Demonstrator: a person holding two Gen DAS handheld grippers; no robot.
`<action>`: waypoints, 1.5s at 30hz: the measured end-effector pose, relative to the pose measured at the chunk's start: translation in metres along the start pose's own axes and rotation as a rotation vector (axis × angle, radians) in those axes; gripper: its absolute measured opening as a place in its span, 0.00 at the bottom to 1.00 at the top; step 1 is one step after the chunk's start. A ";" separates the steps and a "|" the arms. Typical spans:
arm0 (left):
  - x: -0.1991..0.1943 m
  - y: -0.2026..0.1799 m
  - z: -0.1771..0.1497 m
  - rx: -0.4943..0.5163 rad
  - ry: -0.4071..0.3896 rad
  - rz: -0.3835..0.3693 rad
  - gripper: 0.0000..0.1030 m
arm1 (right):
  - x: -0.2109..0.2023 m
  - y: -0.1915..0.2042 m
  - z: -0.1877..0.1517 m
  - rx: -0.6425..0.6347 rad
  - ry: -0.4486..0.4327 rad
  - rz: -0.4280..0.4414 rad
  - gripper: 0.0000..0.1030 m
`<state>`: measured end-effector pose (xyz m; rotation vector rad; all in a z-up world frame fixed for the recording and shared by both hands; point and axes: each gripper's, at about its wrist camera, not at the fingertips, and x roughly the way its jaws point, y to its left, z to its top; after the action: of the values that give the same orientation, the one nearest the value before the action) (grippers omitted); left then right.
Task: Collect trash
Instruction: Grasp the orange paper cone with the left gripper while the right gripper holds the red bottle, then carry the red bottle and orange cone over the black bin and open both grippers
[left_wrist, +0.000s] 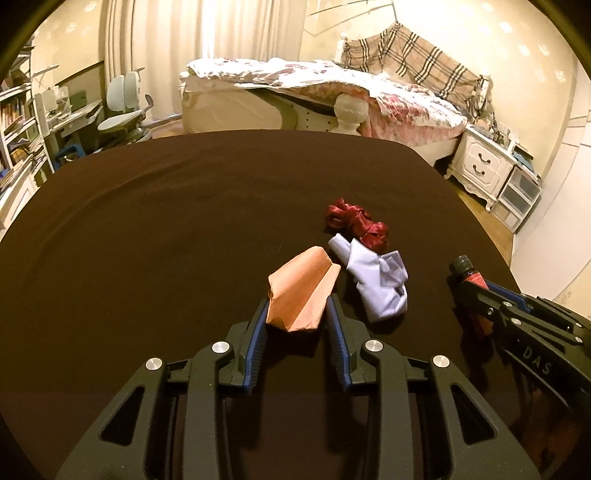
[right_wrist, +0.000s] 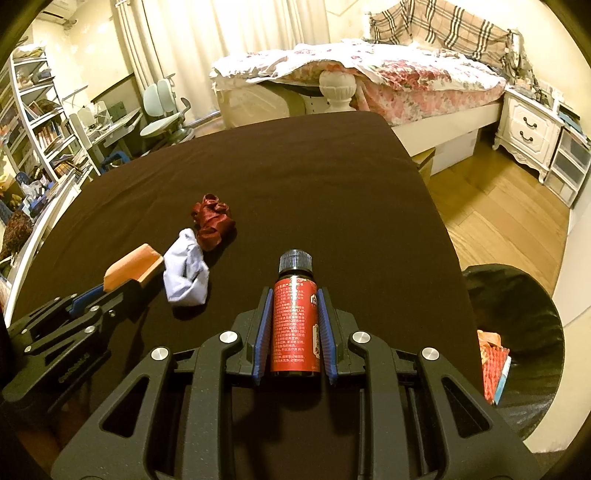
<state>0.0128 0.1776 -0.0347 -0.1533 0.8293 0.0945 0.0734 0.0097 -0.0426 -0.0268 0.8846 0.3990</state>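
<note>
Here the left gripper (left_wrist: 297, 306) fingers clamp the orange paper wad (left_wrist: 301, 291) near the worktop's (left_wrist: 184, 221) front edge; the right gripper (right_wrist: 295, 295) fingers pinch the red bottle (right_wrist: 295, 325).

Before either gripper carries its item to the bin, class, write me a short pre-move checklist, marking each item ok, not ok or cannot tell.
1. Left gripper closed on the orange folded paper: ok.
2. Right gripper clamped on the red bottle: ok.
3. Bottle cap on: ok.
4. Bin open at the table's right edge: ok.
5. Room left in the bin: cannot tell.
6. Table cleared: not ok; pale crumpled paper and red ribbon remain.
</note>
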 end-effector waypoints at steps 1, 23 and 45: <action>-0.003 0.001 -0.002 -0.006 -0.003 0.000 0.32 | -0.002 -0.001 -0.002 0.000 -0.001 -0.001 0.23; -0.046 -0.055 -0.011 0.010 -0.118 -0.047 0.32 | -0.070 -0.043 -0.029 0.050 -0.095 -0.040 0.23; -0.043 -0.163 -0.011 0.184 -0.146 -0.178 0.32 | -0.119 -0.147 -0.055 0.225 -0.196 -0.188 0.23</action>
<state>-0.0008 0.0146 0.0063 -0.0458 0.6715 -0.1366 0.0171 -0.1753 -0.0082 0.1339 0.7221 0.1221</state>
